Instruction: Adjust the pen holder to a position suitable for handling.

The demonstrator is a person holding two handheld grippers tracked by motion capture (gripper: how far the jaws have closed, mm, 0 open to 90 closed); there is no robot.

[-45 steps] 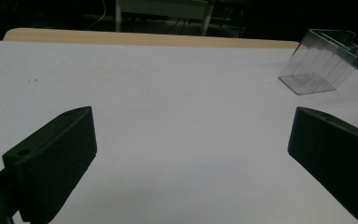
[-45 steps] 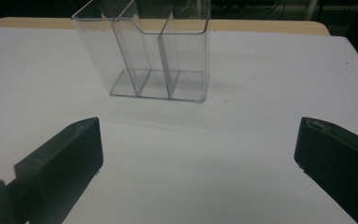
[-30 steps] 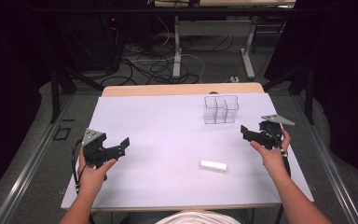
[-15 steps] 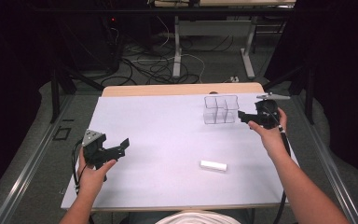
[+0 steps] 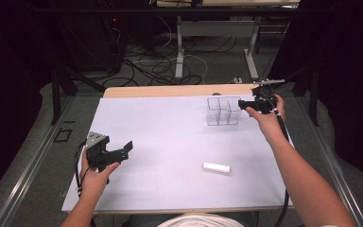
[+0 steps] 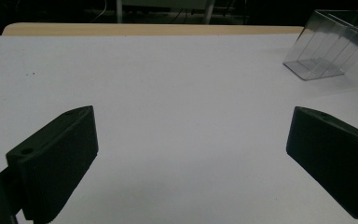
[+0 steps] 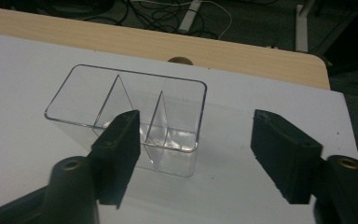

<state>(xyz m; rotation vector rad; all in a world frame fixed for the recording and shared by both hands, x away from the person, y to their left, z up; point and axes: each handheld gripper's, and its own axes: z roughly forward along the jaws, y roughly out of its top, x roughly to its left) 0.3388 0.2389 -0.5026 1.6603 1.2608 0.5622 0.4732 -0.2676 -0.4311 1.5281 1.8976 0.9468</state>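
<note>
A clear plastic box (image 5: 223,111) with three compartments stands empty at the far right of the white sheet (image 5: 170,137). My right gripper (image 5: 242,103) hovers open just right of it. In the right gripper view the box (image 7: 121,100) lies below and ahead, and its near right corner falls between the spread jaws of the right gripper (image 7: 196,119). A small white block (image 5: 216,167) lies flat at the near right. My left gripper (image 5: 125,148) is held open at the near left, nothing between its jaws. From the left gripper (image 6: 192,114) the box (image 6: 326,46) is far off at upper right.
A strip of bare wooden tabletop (image 5: 170,91) runs along the far edge beyond the sheet. Cables and table legs (image 5: 179,52) sit on the floor behind. A round hole (image 7: 180,60) marks the wood behind the box.
My right gripper has moved from the near right edge away and up to the clear box's right side. The left gripper has stayed put.
</note>
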